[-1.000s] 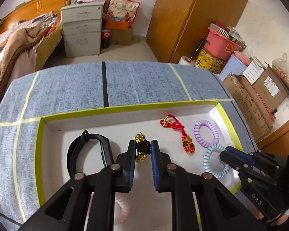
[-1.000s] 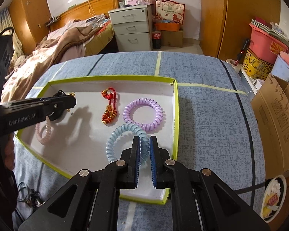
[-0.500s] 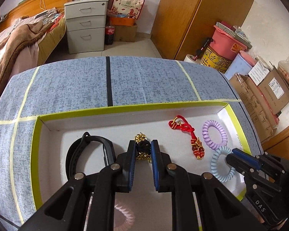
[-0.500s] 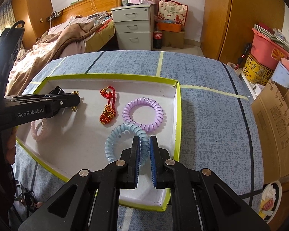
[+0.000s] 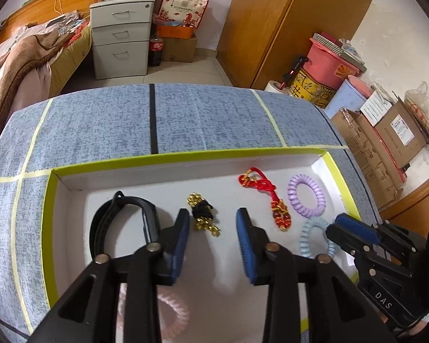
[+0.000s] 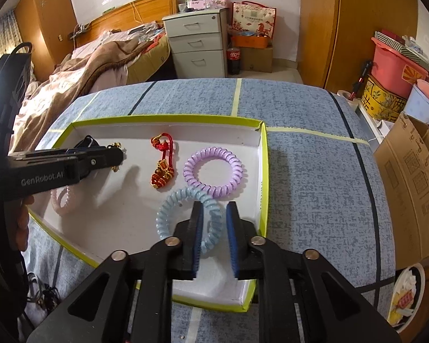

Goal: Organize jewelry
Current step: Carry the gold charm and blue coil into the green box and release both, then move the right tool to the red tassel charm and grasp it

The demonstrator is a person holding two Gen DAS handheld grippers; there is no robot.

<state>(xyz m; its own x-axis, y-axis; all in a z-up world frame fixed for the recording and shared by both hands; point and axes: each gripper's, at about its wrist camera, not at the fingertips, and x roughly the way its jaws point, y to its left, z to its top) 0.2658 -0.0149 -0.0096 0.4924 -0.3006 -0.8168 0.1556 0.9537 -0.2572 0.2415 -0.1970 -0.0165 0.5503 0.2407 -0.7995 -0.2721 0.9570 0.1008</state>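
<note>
Jewelry lies spread in a shallow white tray [image 5: 53,200] with a yellow-green rim, set on a blue cloth-covered table [image 5: 200,120]. The left gripper [image 5: 213,223] is opening its jaws over a black-and-gold beaded charm [image 5: 203,214], which sits on the tray floor between the parted pads, gripped by neither. The right gripper [image 6: 213,220] is also opening, its pads straddling one side of a pale blue coil bracelet [image 6: 186,211] without squeezing it. Beside it rest a purple coil bracelet [image 6: 213,171], a red knotted charm [image 6: 163,168], a pink coil bracelet [image 6: 61,200] and a black band [image 5: 123,223]. To release cleanly, each gripper should probably finish spreading before lifting straight up, so no pad drags a coil or bead out of place.
</note>
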